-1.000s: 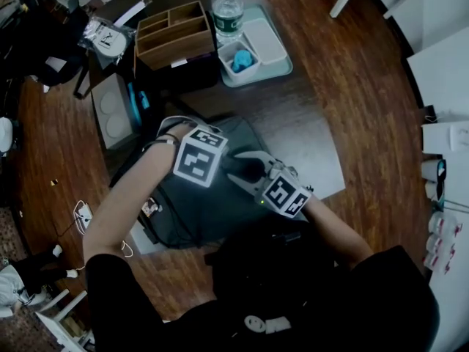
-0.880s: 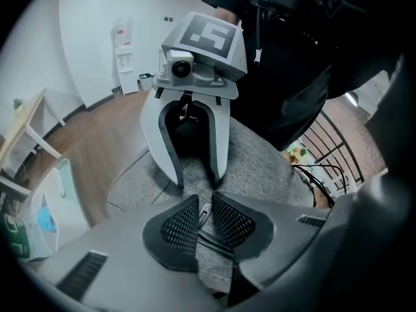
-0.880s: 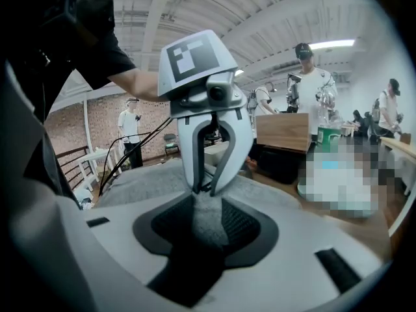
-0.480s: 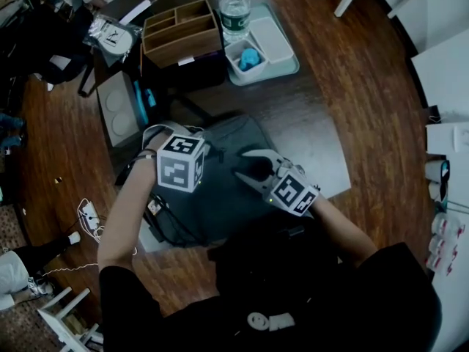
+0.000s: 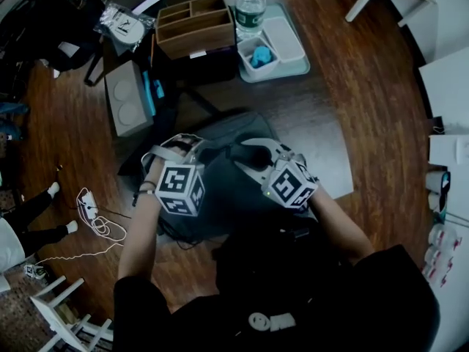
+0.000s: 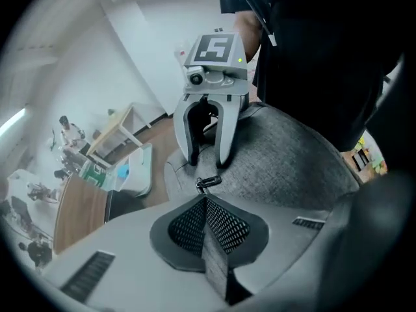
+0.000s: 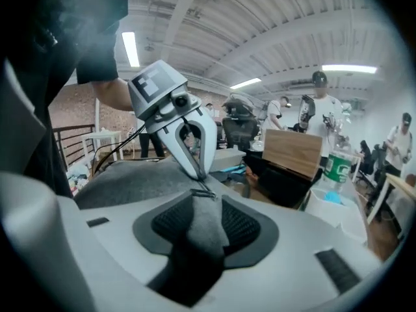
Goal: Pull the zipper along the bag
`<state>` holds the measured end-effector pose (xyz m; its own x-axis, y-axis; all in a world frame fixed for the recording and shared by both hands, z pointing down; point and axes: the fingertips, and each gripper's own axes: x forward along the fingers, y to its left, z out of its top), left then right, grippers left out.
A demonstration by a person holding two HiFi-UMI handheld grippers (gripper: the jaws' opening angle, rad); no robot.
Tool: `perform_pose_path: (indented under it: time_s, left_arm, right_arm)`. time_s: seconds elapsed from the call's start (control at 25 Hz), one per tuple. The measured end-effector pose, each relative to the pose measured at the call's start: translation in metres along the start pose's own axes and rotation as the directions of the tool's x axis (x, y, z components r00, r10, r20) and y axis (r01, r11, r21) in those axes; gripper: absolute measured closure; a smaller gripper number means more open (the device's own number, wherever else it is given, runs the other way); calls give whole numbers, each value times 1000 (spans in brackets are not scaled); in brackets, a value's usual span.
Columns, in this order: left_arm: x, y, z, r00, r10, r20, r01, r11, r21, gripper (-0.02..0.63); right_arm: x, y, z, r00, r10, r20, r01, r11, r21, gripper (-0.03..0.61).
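The grey bag (image 5: 229,196) lies flat in front of you, under both grippers, with the wooden organiser (image 5: 194,24) well beyond it. Your right gripper (image 7: 203,207) is clamped on a fold of the bag's fabric (image 7: 207,229), which fills the gap between its pads. Your left gripper (image 6: 205,201) faces it, jaws pressed together, pinching the end of the small metal zipper pull (image 6: 208,182), which sits just beside the right gripper's tips.
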<state>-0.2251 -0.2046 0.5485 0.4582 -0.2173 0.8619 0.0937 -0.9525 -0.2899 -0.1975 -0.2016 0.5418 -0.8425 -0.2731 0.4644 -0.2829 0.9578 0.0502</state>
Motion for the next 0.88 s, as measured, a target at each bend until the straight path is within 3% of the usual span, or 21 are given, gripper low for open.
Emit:
perform_pose_path:
  time_s: [0.12, 0.24, 0.28, 0.44, 0.6, 0.76, 0.88]
  left_arm:
    - [-15, -2, 10, 997, 63, 35, -59, 992, -110, 610]
    - [-12, -5, 24, 992, 125, 20, -120, 977, -174, 566]
    - [-7, -7, 26, 991, 132, -2, -130, 976, -176, 513]
    - [4, -10, 23, 981, 168, -97, -181, 972, -148, 463]
    - [3, -2, 22, 968, 224, -117, -240, 960, -142, 428]
    - [7, 3, 26, 961, 252, -112, -265, 957, -120, 459]
    - [7, 3, 31, 936, 321, -144, -331, 943, -46, 462]
  right_arm:
    - [4, 3, 4, 999, 52, -2, -52, 994, -92, 413]
    - [5, -1, 3, 999, 43, 6, -42, 994, -97, 411]
    - [4, -2, 2, 999, 32, 6, -32, 995, -93, 411]
    - [-8, -9, -11, 1000, -14, 3, 14, 999, -52, 411]
    - [-15, -9, -17, 1000, -12, 5, 12, 999, 33, 411]
    - [-11, -4, -15, 1000, -6, 14, 5, 1000, 20, 413]
    - [-11, -3, -17, 1000, -12, 11, 12, 1000, 12, 413]
